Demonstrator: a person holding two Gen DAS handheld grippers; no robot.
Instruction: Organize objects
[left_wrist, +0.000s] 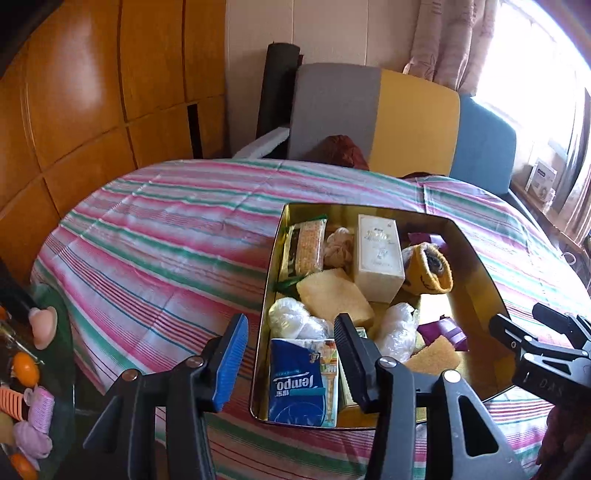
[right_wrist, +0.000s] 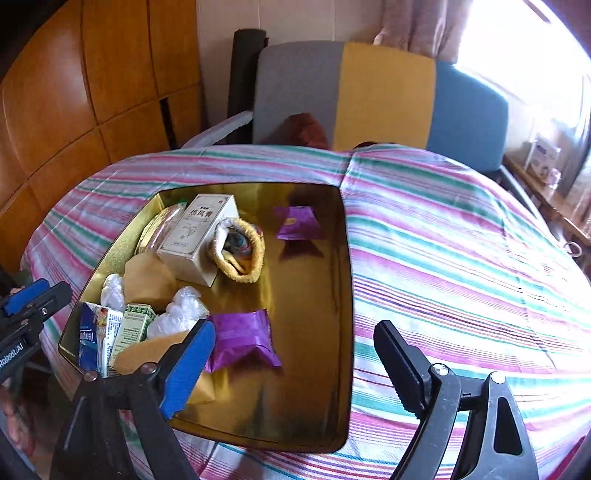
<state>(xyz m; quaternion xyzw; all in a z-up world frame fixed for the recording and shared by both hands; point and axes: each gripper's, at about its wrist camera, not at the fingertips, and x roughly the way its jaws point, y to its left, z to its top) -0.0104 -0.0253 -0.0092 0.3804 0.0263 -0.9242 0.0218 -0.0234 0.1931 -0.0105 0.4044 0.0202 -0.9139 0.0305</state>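
A gold tin (right_wrist: 332, 406) sits on a striped cloth (right_wrist: 461, 258), holding a white box (right_wrist: 192, 236), a tissue pack (left_wrist: 303, 384), purple packets (right_wrist: 240, 343) and wrapped lumps too crumpled to identify. The left gripper (left_wrist: 288, 365) hovers over the tin's near left corner, jaws spread and empty, hiding part of the tissue pack. The right gripper (right_wrist: 295, 365) hangs above the tin's near right edge (jaws wide, holding nothing), its handle cut off below.

Gold tin (right_wrist: 332, 424); purple packet (right_wrist: 242, 341); blue tissue pack (left_wrist: 301, 387); tabletop cloth (right_wrist: 461, 258) pink-green-white striped; my fingers (right_wrist: 188, 363) blue-padded.
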